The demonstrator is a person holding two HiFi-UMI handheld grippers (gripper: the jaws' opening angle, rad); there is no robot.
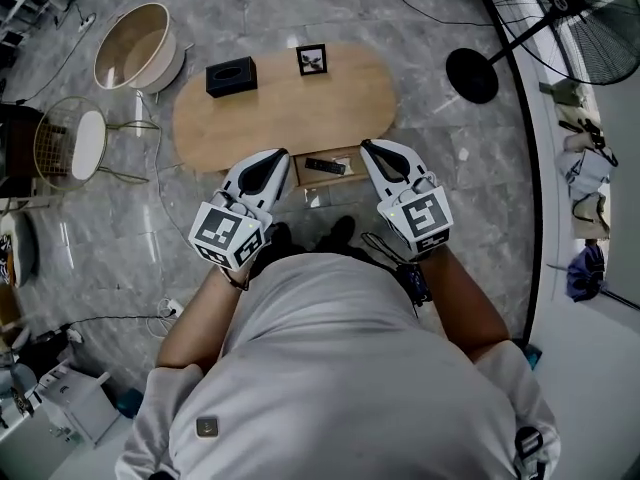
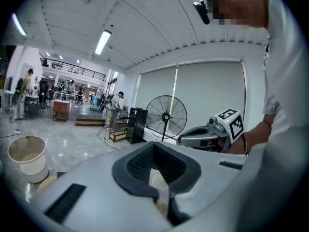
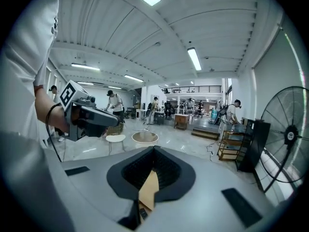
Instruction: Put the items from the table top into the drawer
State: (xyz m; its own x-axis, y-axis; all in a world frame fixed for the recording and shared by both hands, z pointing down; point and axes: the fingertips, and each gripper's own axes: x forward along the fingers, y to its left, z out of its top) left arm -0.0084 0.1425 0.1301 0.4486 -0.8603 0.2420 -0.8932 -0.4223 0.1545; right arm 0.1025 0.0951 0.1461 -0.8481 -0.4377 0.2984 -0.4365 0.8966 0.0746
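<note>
Oval wooden counter (image 1: 285,108) on a grey marbled floor (image 1: 440,198), seen steeply from above.

On top, near the far-left end: black tissue box (image 1: 231,76). Right of it, well apart, by the far edge: small black picture frame (image 1: 312,59); standing or flat, cannot tell.

Under the near edge: drawer (image 1: 303,175) open, with a black remote (image 1: 325,166) lying inside.

Left claw (image 1: 284,152) clenched, tips meeting, nothing between them. Hovers high over the counter's near edge, in the head view just left of the drawer. Marker cube toward the wrist.

Right claw (image 1: 365,144) likewise clenched and empty, in the head view just right of the drawer. Both claws pointed away from the body, angled slightly toward each other, well apart, touching none of the items.

Through the slit below each claw's closed tips, in both gripper views: only a sliver of wooden counter.

Around the counter: round tub (image 1: 135,46) with pale lining off the far-left end; wire stool (image 1: 78,143) with white seat beside it; pedestal fan (image 1: 590,8) with round black base at the far right. Shoes (image 1: 340,232) just in front of the drawer.
</note>
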